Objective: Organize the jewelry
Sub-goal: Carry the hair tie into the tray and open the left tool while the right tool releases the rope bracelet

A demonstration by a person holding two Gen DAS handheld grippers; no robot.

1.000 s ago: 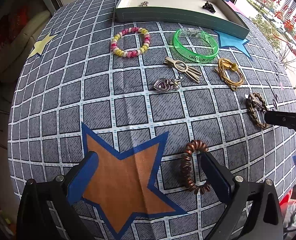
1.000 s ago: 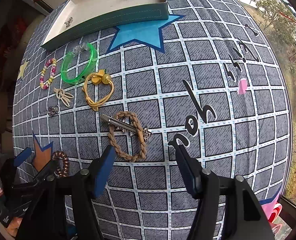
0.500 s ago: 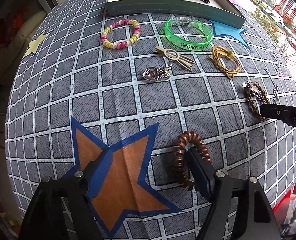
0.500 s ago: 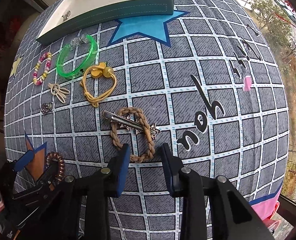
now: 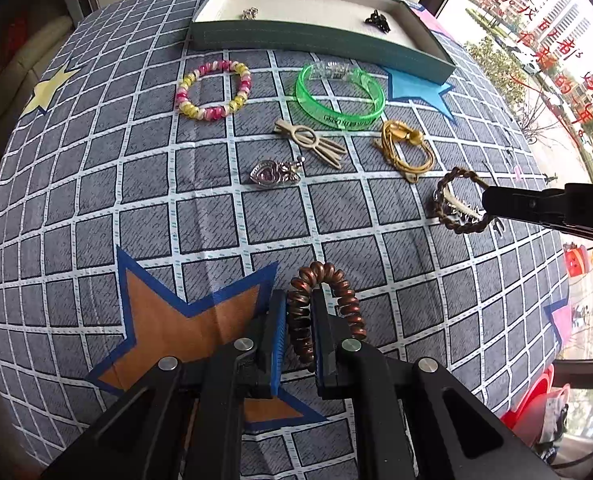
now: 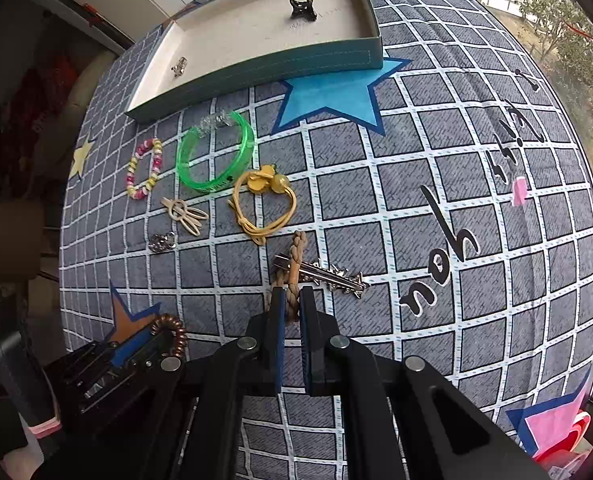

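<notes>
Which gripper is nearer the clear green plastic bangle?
Right. The right gripper, pinching the braided tan band, sits closer to the green bangle; the left gripper, clamping the copper coil tie, is farther back.

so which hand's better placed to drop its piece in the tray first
Probably the right. The right gripper is shut on the braided band, which already stands up off the cloth, nearer the tray. The left gripper is clamped on the copper coil tie, which looks still low.

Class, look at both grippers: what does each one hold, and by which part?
The left gripper pinches the copper spiral hair tie by its left side. The right gripper clamps the braided tan loop at its near edge.
</notes>
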